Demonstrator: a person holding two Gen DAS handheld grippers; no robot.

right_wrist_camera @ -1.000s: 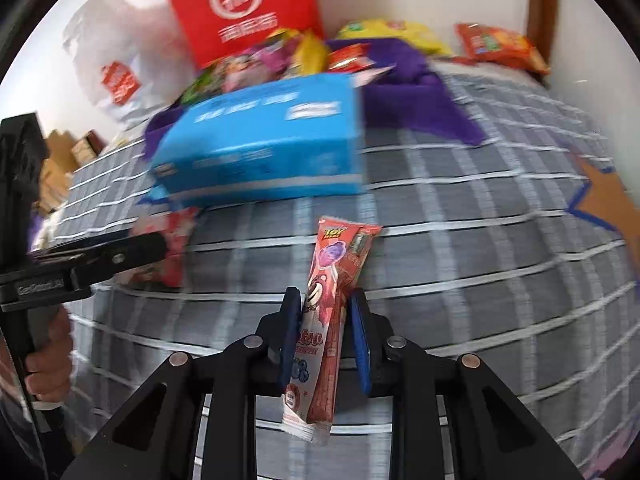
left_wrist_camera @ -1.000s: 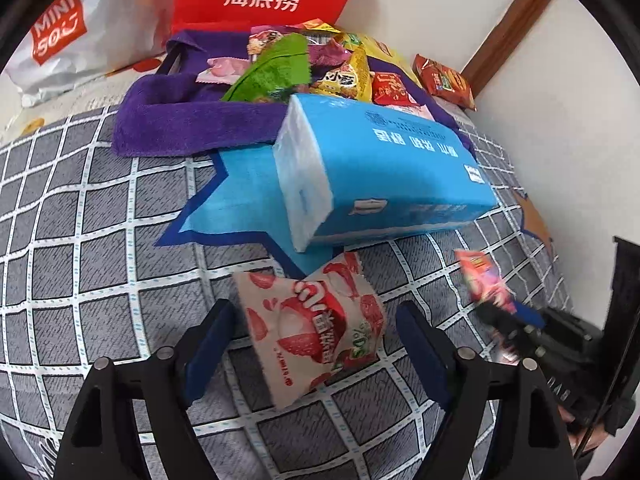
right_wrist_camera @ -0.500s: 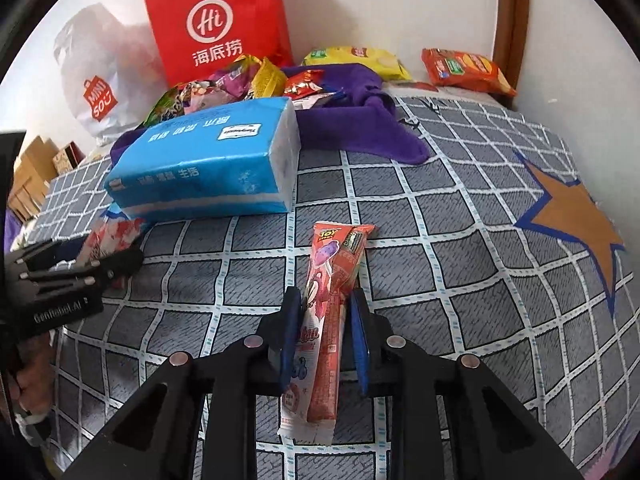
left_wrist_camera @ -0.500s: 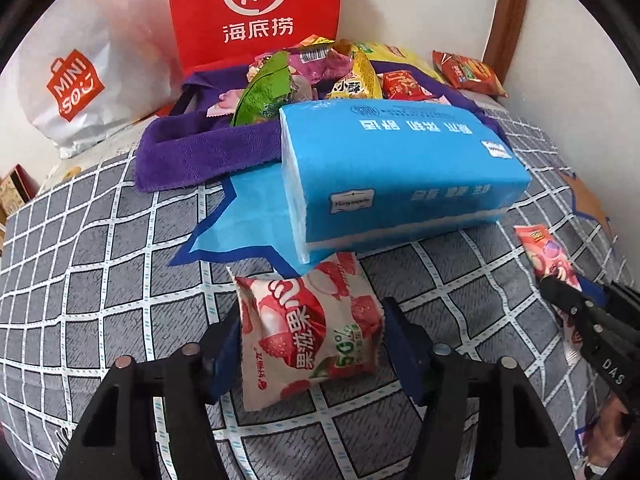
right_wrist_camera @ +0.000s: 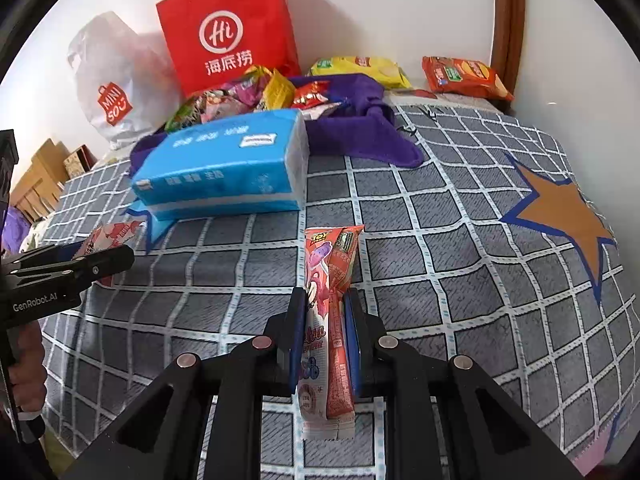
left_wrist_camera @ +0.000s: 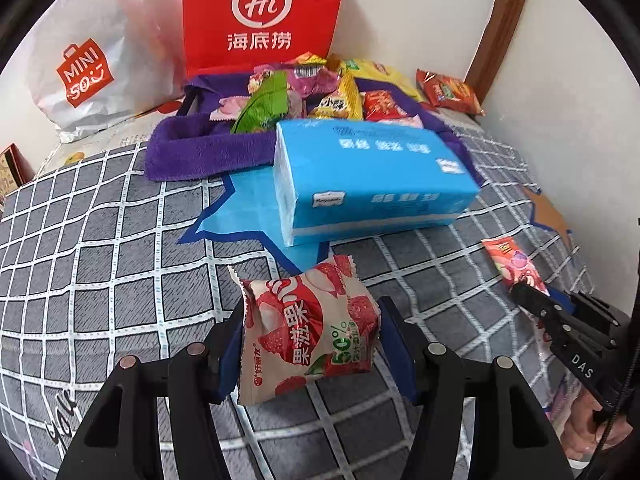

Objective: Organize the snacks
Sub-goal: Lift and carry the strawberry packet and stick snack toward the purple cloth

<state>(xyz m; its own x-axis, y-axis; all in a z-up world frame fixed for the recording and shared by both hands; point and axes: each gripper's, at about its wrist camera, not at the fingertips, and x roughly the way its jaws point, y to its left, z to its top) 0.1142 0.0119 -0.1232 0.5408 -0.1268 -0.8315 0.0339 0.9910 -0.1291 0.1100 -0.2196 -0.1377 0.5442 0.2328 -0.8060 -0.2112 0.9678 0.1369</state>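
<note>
Holding a puffy lychee jelly pouch (left_wrist_camera: 308,330) in my left gripper (left_wrist_camera: 310,344), I have its jaws clamped on both side edges, just above the checked bedspread (left_wrist_camera: 100,248) and near the blue tissue pack (left_wrist_camera: 372,180). It looks light, soft and slick, so I'd squeeze gently mid-body. My right gripper (right_wrist_camera: 325,336) is pinched on a thin, floppy lollipop packet (right_wrist_camera: 328,320), gripped mid-length; the snack pile (right_wrist_camera: 256,94) on the purple cloth (right_wrist_camera: 360,128) waits beyond.

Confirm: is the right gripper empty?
No, the right gripper is shut on a long red snack stick held between its jaws.
</note>
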